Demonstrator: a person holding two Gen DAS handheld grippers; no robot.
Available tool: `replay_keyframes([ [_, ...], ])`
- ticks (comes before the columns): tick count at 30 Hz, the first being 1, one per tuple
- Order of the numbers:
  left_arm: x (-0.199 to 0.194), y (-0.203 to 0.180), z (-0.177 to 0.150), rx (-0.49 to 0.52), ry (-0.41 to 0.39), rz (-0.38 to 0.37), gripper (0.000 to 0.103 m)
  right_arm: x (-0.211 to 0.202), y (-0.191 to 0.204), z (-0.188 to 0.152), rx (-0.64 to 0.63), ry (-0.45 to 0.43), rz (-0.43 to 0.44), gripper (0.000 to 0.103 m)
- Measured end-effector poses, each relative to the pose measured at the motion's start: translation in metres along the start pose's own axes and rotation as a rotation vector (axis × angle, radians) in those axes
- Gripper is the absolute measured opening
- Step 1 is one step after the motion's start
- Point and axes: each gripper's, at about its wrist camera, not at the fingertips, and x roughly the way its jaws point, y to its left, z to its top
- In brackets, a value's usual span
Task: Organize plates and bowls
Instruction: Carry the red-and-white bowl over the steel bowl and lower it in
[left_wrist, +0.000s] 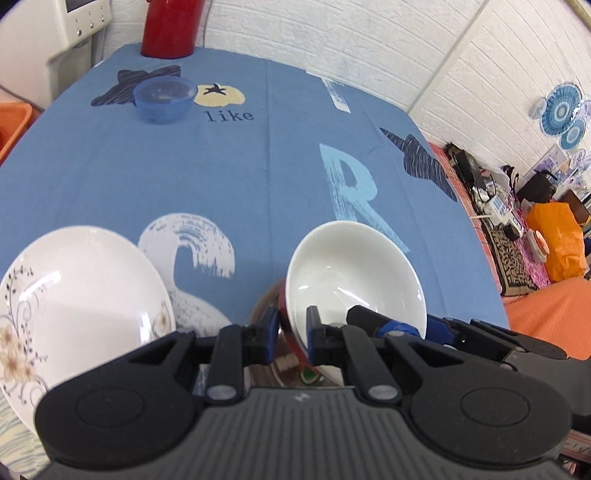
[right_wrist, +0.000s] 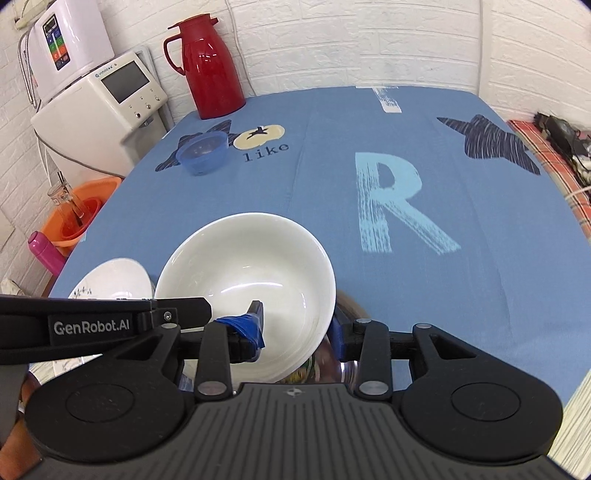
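**White bowl gripped at both rims above the near edge of the tabletop**

The left tool (left_wrist: 291, 334) was closed narrowly on the left rim of the white bowl (left_wrist: 354, 273), one pad inside the wall and the other against its red outer side. The right tool (right_wrist: 297, 328) was clamped on the opposite rim of the same bowl, its blue-taped finger (right_wrist: 251, 325) lying inside the basin and the other finger outside the wall. The bowl was thus held from both sides, tilted toward the left in the left wrist view, at the near edge of the blue tabletop (right_wrist: 406, 295). Beneath it a second, shiny vessel (right_wrist: 332, 362) was partly seen; whether the bowl touched it could not be told.

To the near left a floral plate (left_wrist: 85, 295) lay apart from the bowl. At the far left a blue plastic bowl (right_wrist: 203, 151) stood alone, with a red jug (right_wrist: 212, 70) beyond it.

The step in hand was judged to be the carrying or nesting of the white bowl. The next move would call for both grips to be kept level and moved together, so that the bowl is set down squarely before either grip is loosened.
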Motion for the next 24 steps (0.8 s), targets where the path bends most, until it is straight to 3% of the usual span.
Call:
replay_keyframes([
  [9, 0.013, -0.003, -0.029, 0.019, 0.028, 0.005, 0.005, 0.006, -0.013, -0.034, 0.051, 0.037, 0.007, 0.022],
  [24, 0.038, 0.005, -0.032, 0.015, 0.073, -0.017, 0.005, 0.022, -0.019, -0.04, 0.05, 0.057, -0.007, 0.022],
])
